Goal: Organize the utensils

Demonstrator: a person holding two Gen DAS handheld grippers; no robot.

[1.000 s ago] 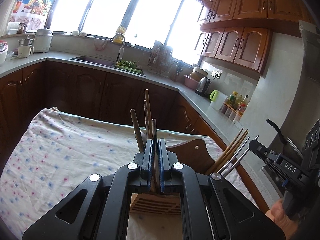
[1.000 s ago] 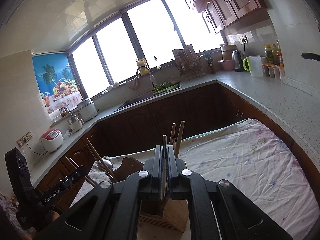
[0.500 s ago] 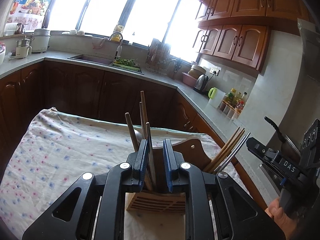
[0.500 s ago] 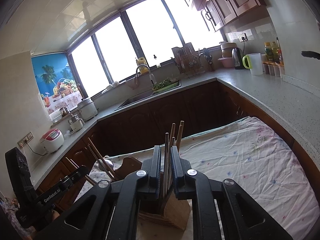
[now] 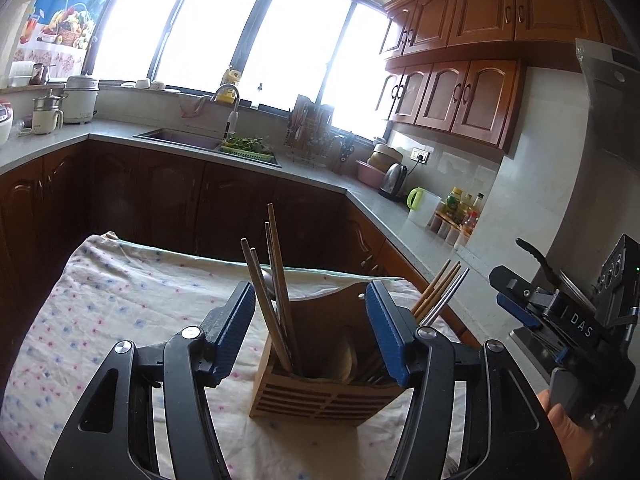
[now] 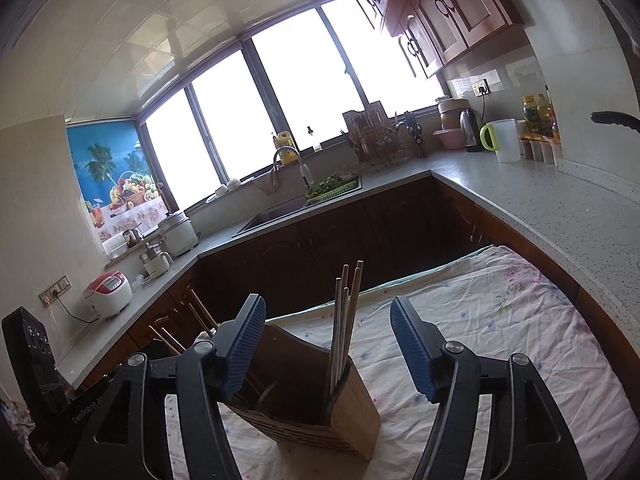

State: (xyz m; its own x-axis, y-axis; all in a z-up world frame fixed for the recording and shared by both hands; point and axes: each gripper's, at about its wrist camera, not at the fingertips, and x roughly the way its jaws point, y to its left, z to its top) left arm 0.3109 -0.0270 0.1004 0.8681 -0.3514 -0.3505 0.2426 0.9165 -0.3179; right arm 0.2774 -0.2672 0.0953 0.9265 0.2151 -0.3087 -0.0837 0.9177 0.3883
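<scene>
A light wooden utensil holder [image 5: 320,396] with brown chopsticks [image 5: 276,280] sits on a white cloth [image 5: 120,304] dotted blue and pink, framed by black grippers with ribbed blue pads [image 5: 236,332], dark brown cabinets [image 5: 168,200] and a grey speckled surface [image 6: 560,200].

Both tongs, left [image 5: 311,334] and right [image 6: 328,346], have spread wide, releasing the chopsticks [image 5: 269,292] into the holder [image 5: 320,390]

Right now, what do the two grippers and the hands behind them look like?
Both the left gripper and right gripper are black, with silver pivot screws and ribbed blue pads. The right one reads "DAS", the left one "GenRobot.AI". A bare hand shows; no cables visible.
</scene>
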